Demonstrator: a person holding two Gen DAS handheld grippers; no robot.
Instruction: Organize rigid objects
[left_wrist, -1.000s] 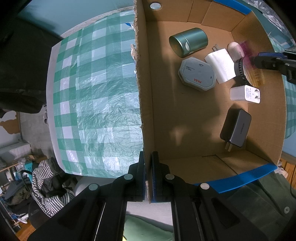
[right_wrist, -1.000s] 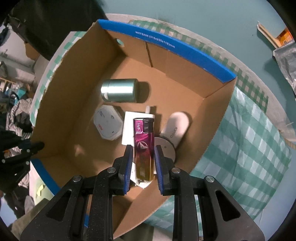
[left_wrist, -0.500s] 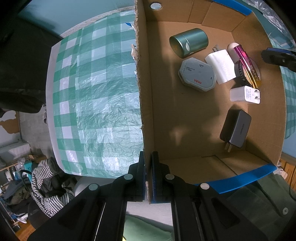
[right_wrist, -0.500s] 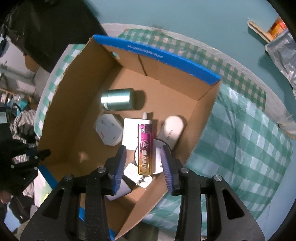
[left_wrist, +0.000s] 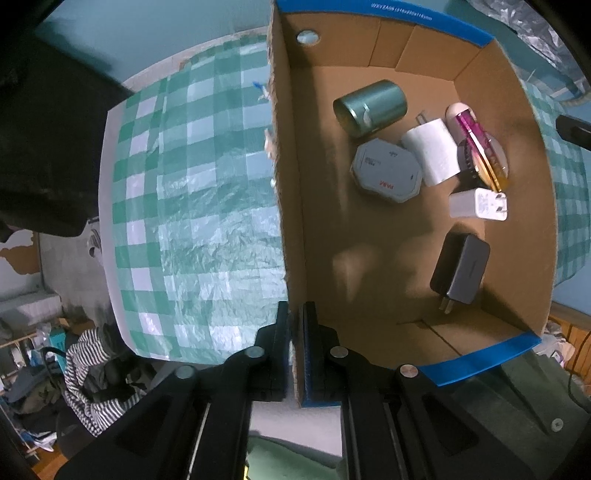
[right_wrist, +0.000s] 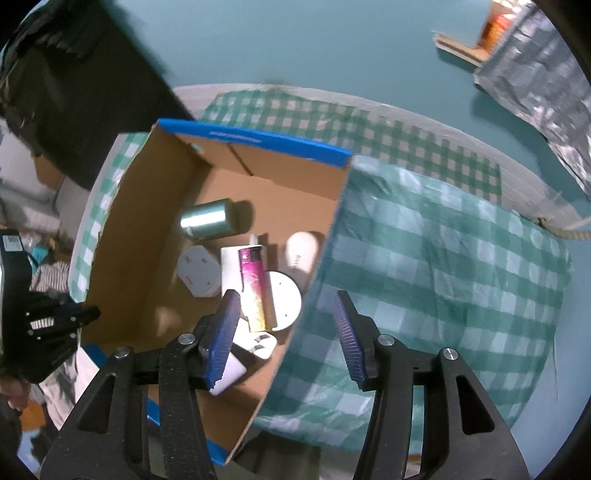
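In the left wrist view, the left gripper (left_wrist: 294, 350) is clamped on the near end of the cardboard box's (left_wrist: 291, 206) left wall, steadying it on the green checked cloth (left_wrist: 192, 206). Inside, toward the far right corner, the pink lighter (left_wrist: 480, 151) lies across a round white disc (left_wrist: 498, 155), its long axis running from the far wall toward the near one. Around it sit a green tin (left_wrist: 371, 107), a white octagonal case (left_wrist: 386, 171), a white block charger (left_wrist: 434, 155), a small white plug (left_wrist: 478, 205) and a dark adapter (left_wrist: 461, 269).

In the right wrist view, the right gripper (right_wrist: 288, 332) has just been opening; its jaws stand apart with nothing pressed between them. The lighter (right_wrist: 255, 288) lies released on the disc (right_wrist: 286, 302) below, just ahead of the left finger (right_wrist: 221, 336), while the box's right wall (right_wrist: 314, 295) runs up between the two fingers. The cloth to the right of the box shows nothing left to collect, so the right hand, the free one, would likely fetch any next item from elsewhere.
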